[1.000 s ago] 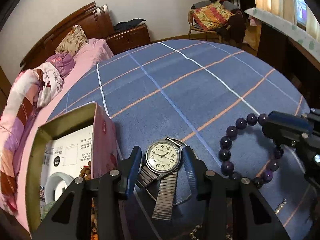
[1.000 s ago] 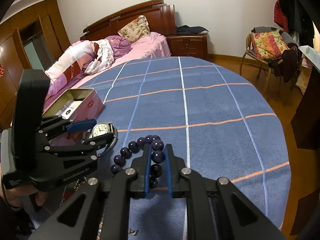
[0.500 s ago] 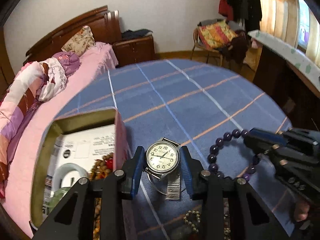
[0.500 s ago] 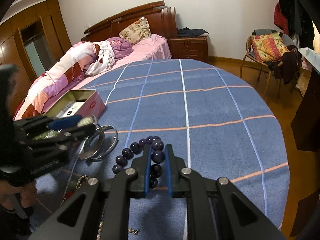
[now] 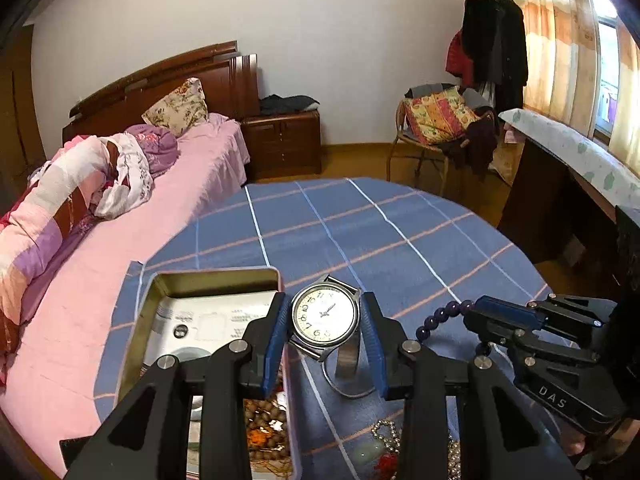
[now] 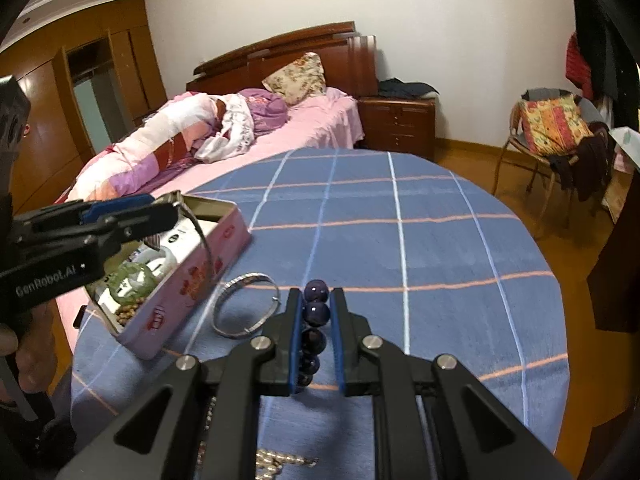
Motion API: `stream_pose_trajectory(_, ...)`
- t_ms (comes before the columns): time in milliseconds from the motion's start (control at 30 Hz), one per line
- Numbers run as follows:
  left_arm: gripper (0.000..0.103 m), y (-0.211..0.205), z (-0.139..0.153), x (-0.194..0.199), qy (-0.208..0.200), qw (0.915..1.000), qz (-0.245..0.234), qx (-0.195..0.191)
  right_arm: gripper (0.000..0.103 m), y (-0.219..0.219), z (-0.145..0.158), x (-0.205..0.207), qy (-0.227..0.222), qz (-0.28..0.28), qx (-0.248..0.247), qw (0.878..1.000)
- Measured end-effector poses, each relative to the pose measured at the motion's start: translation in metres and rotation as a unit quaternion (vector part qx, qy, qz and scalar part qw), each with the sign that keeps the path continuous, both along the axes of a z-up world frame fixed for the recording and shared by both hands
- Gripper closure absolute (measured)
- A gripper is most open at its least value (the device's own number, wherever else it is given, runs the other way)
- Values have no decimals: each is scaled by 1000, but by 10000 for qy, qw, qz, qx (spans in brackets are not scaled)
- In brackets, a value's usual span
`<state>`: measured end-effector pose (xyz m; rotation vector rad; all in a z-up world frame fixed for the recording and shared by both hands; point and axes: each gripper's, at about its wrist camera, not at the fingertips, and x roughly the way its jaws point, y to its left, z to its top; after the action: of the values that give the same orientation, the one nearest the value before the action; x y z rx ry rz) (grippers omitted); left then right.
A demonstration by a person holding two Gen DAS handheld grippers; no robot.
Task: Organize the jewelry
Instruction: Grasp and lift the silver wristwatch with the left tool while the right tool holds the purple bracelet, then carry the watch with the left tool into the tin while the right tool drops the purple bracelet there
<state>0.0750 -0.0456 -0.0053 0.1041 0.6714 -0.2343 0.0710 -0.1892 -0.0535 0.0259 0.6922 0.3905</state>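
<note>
Your left gripper (image 5: 325, 330) jaws grip watch (image 5: 325, 315) by case, aloft beside tin (image 5: 208, 276); metal, slippery, strap dangles. Right gripper (image 6: 315, 330) jaws pinch bead bracelet (image 6: 316, 312): round beads roll, hold firm.

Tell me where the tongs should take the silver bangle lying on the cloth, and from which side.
Take the silver bangle by its rim, from above, with one finger inside the ring and one outside. It lies flat on the tablecloth, so its thin band gives no side to pinch. The arc away from the pink tin looks the freest.
</note>
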Motion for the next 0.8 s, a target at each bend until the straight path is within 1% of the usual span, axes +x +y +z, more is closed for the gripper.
stream_pose_trajectory(200, 66, 18, 8, 2, -45, 9998, 178, 28, 87, 10, 14, 4, -152, 135, -52, 9998)
stream_pose_trajectory(500, 66, 50, 10, 3, -78, 9988, 475, 30, 87, 35, 31, 14, -333, 378, -137, 9986)
stream_pose_trajectory(800, 66, 83, 9, 13, -93, 9968, 789, 54, 87, 89, 56, 22, -608, 791, -273, 9946)
